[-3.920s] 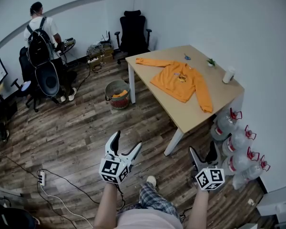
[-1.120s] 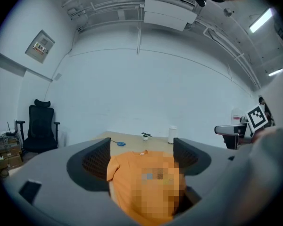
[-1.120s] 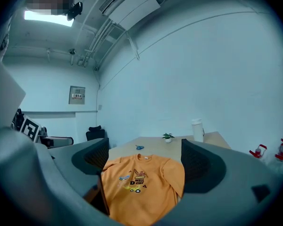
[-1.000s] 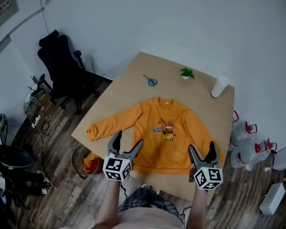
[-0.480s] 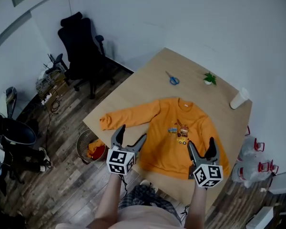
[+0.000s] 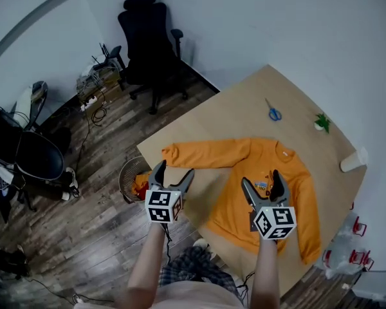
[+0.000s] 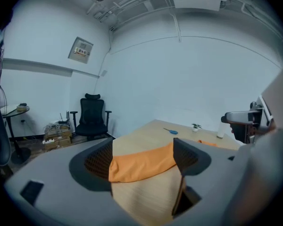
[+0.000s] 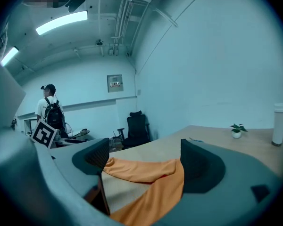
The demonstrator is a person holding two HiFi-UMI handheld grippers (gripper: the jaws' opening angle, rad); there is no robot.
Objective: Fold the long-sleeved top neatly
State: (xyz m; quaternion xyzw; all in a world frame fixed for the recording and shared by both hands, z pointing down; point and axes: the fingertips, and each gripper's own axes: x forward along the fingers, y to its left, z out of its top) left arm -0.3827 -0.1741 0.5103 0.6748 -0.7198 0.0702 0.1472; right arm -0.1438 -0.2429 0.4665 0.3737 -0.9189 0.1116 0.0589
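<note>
An orange long-sleeved top (image 6: 270, 185) lies spread face up on a light wooden table (image 6: 225, 131), one sleeve (image 6: 206, 153) stretched toward the table's left corner. My left gripper (image 6: 170, 176) hovers open above the table's near edge, just below that sleeve's cuff (image 7: 141, 164). Over the top's hem, my right gripper (image 6: 258, 184) is open too, and nothing sits between its fingers; the top (image 8: 151, 182) shows between them in the right gripper view.
Blue scissors (image 6: 273, 113), a small potted plant (image 6: 321, 122) and a white cup (image 6: 354, 160) sit on the table's far side. A wire basket (image 6: 134, 182) stands on the floor by the table's left edge. A black office chair (image 6: 148, 40) is beyond. A person (image 8: 51, 112) stands far off.
The view has swung right and closer to the table. Both grippers now hover over the table's near edge and the top's hem; neither has taken hold of anything.
</note>
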